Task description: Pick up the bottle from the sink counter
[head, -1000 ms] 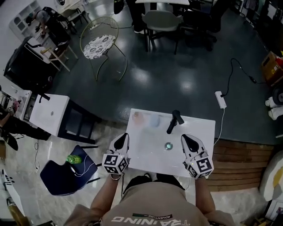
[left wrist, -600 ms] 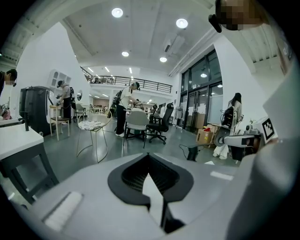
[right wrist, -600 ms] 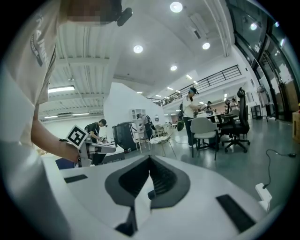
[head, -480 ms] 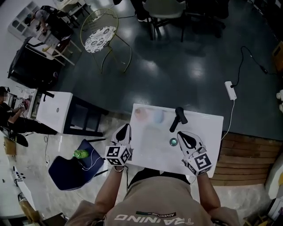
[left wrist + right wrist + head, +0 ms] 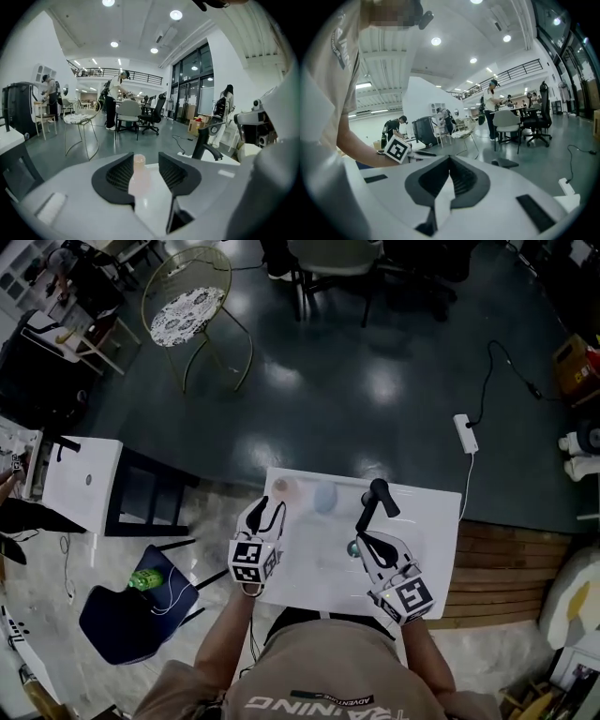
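On the white sink counter (image 5: pixel 427 563), a pale pink bottle (image 5: pixel 286 489) stands at the far left, with a pale blue bottle (image 5: pixel 324 498) just to its right. My left gripper (image 5: pixel 270 509) reaches over the counter's left edge, just short of the pink bottle. Its jaws are opening. In the left gripper view the pink bottle (image 5: pixel 139 165) shows in the gap of the left gripper (image 5: pixel 146 157), and the pads do not press it. My right gripper (image 5: pixel 364 542) is shut and empty near the drain (image 5: pixel 353 548), its jaws closed together in the right gripper view (image 5: pixel 450 161).
A black faucet (image 5: pixel 372 502) rises at the counter's far right, beside my right gripper; it also shows in the left gripper view (image 5: pixel 204 143). On the floor are a power strip (image 5: pixel 466 434), a wire chair (image 5: pixel 192 310), a white side table (image 5: pixel 80 482) and a blue chair (image 5: pixel 117 620).
My left gripper has moved forward to the pink bottle and its jaws have parted. My right gripper has slid forward over the counter to the drain, still shut.
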